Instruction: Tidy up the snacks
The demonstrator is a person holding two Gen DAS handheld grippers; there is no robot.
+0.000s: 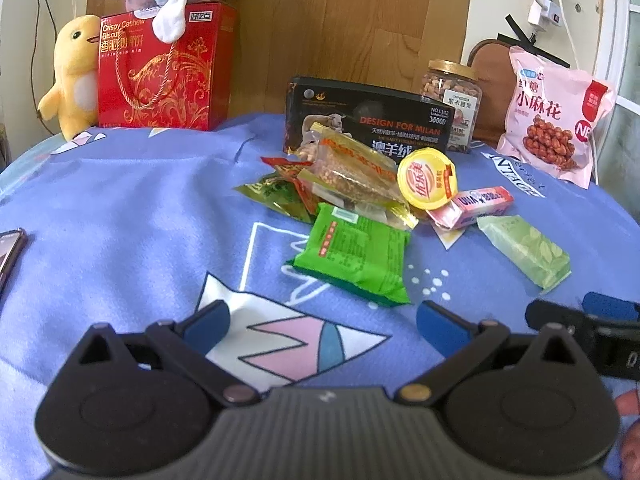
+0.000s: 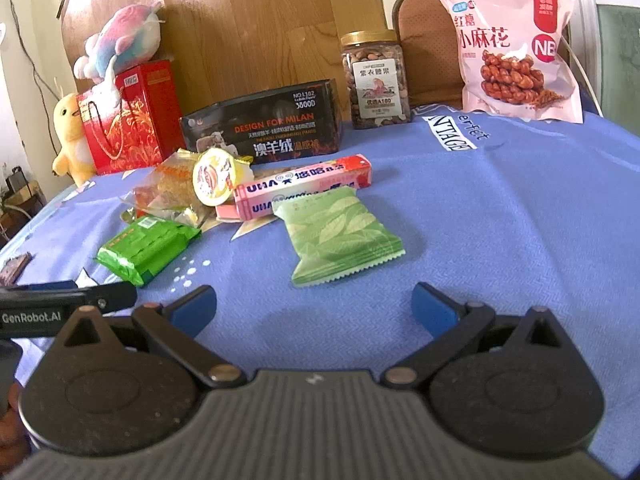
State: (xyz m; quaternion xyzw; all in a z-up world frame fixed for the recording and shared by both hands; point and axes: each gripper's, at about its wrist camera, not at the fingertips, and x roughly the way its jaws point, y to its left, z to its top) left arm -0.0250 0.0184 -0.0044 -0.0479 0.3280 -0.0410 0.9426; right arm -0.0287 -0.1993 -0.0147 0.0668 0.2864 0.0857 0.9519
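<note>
Left wrist view first: the bright green packet [image 1: 354,258] lies on the blue cloth of the table [image 1: 120,208], ahead of the left gripper [image 1: 320,326] and slightly right of the gap between its blue fingers [image 1: 208,326], well clear of both. Those fingers are spread wide and hold nothing. Just behind the packet sits a loose heap: a clear wrapped nut bar [image 1: 352,168], a yellow lidded cup [image 1: 427,178] leaning on it, and a pink candy box [image 1: 476,204] touching the cup's right side. A pale green leaf-print packet [image 1: 528,252] lies apart to the right.

From the right wrist view, that pale green leaf-print packet [image 2: 340,236] lies straight ahead of the right gripper [image 2: 314,312], between the lines of its two fingers [image 2: 434,312] but beyond their tips, untouched. These fingers too are spread apart and empty.

Along the table's far edge stand a black box [image 2: 264,128], a jar of nuts [image 2: 376,80] and a pink snack bag [image 2: 516,44] at the far right corner; a red gift box [image 1: 160,68] and a yellow plush duck [image 1: 74,74] occupy the far left corner.
</note>
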